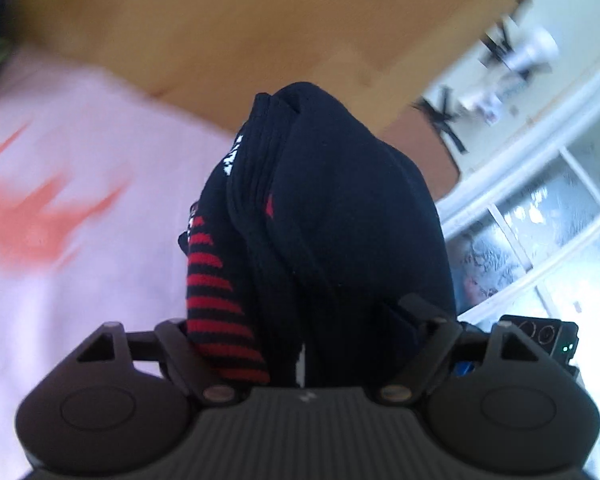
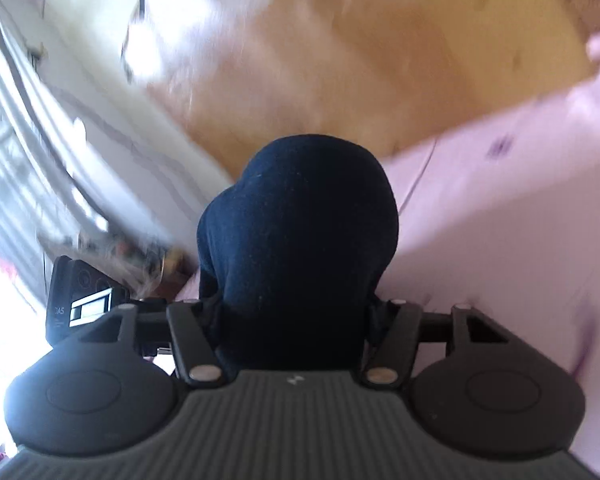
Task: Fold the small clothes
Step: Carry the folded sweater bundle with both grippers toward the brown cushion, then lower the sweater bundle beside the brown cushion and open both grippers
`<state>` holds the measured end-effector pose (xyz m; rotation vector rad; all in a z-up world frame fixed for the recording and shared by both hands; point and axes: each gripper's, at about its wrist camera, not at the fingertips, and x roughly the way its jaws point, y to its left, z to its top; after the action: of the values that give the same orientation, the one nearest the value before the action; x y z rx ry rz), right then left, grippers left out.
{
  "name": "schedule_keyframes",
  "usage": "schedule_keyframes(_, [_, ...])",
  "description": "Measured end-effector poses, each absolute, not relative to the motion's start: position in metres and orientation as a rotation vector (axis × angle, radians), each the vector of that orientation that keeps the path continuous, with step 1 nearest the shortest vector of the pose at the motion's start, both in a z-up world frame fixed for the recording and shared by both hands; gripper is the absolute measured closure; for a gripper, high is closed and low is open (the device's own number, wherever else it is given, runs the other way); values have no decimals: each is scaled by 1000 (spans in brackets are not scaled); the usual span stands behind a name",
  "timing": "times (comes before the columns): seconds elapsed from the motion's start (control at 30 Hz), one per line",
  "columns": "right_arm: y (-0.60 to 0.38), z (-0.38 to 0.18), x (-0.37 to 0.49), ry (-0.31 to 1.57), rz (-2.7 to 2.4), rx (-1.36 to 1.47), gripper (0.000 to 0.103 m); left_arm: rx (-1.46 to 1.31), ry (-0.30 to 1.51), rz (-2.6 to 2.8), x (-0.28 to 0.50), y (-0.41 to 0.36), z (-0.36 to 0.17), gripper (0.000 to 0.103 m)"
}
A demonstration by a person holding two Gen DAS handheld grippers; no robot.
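A dark navy sock with red stripes and white lettering (image 1: pixel 332 216) is bunched over my left gripper (image 1: pixel 304 344), which is shut on it; the fingertips are hidden under the fabric. In the right wrist view the same dark navy fabric (image 2: pixel 300 232) drapes over my right gripper (image 2: pixel 296 328), which is shut on it, fingers hidden. Both grippers hold the cloth above a wooden table (image 1: pixel 240 20). A pale pink garment with an orange print (image 1: pixel 60 200) lies on the table beneath, and also shows in the right wrist view (image 2: pixel 500 220).
The wooden table's edge (image 2: pixel 204 128) runs to the left in the right wrist view, with white floor and window frames (image 1: pixel 540 208) beyond. A black device with a screen (image 2: pixel 80 300) sits on the other gripper. Both views are motion-blurred.
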<state>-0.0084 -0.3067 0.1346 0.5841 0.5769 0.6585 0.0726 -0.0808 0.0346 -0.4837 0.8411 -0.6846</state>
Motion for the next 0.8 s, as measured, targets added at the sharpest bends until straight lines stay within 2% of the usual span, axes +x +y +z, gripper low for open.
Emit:
schedule_keyframes(0.2, [-431,167,38,421,457,545,39,-341,841,-825,180,-240,57,23])
schedule_keyframes(0.33, [-504,159,87,437,327,535,39,-293,866,-828,244,-329,33,23])
schedule_keyframes(0.43, [-543,133,127,504,239,568,39,-289,945,-753,276,-365,-2,23])
schedule_keyframes(0.5, [-551,110,149,570,173,564,35,-272,982,-709,284,-377,-21,19])
schedule_keyframes(0.57, [-552,98,153,540,174,553,30,-236,927,-698,275,-379,-19,14])
schedule_keyframes(0.67, [-541,109,147,526,149,472,26,-221,912,-680,255,-370,-7,13])
schedule_keyframes(0.8, [-547,123,118,466,64,504,24,-211,828,-642,205,-324,24,8])
